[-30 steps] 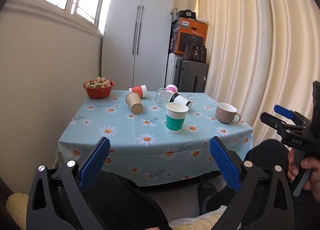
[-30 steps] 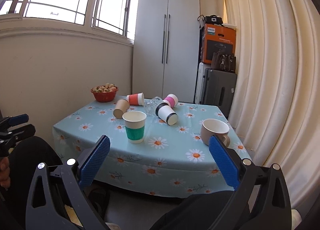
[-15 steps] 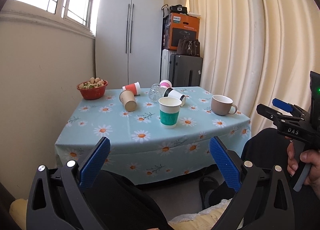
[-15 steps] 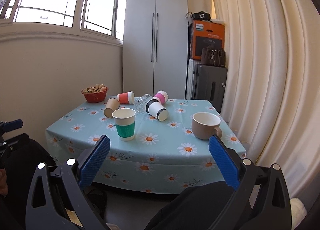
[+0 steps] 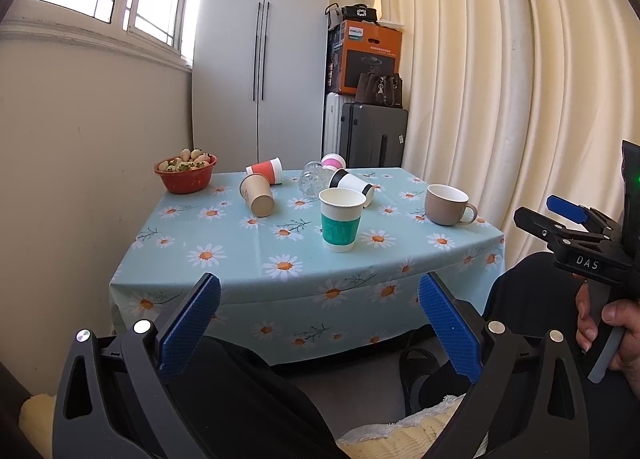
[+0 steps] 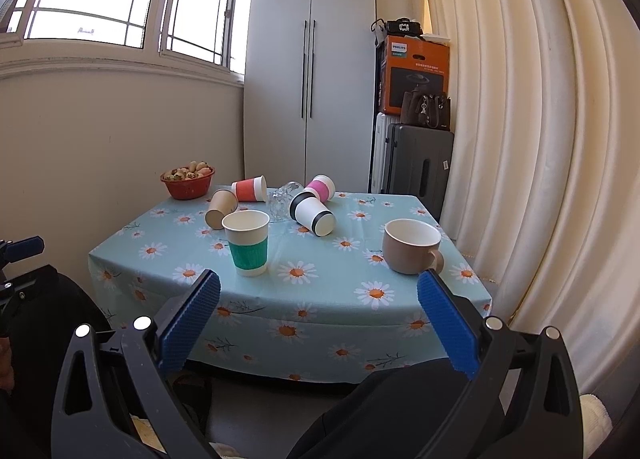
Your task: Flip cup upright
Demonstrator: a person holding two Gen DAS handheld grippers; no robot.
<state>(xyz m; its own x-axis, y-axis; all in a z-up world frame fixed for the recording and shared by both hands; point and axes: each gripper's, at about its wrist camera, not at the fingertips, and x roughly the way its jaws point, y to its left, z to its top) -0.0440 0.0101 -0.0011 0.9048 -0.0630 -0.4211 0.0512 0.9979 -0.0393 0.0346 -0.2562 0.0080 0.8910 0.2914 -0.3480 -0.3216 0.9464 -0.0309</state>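
Observation:
On the daisy tablecloth point(image 5: 224, 243) a green-sleeved paper cup point(image 5: 341, 220) point(image 6: 246, 243) and a beige mug point(image 5: 446, 204) point(image 6: 411, 245) stand upright. A brown paper cup point(image 5: 258, 195) point(image 6: 220, 209), a red cup point(image 5: 266, 171) point(image 6: 250, 189), a black-banded white cup point(image 5: 352, 185) point(image 6: 312, 215), a pink cup point(image 6: 320, 187) and a clear glass point(image 5: 312, 180) point(image 6: 282, 199) lie on their sides further back. My left gripper point(image 5: 319, 323) and right gripper point(image 6: 318, 323) are open and empty, in front of the table's near edge.
A red bowl of fruit point(image 5: 185, 173) stands at the table's back left corner by the wall. Behind the table are a white cupboard point(image 6: 310, 71), suitcases point(image 6: 416, 163) and an orange box point(image 6: 414, 73). Curtains point(image 6: 520, 139) hang on the right. The person's dark-clothed legs are below both grippers.
Both grippers have shifted slightly, so the table sits a little differently in each view. Nothing on the table has moved and both grippers stay open.

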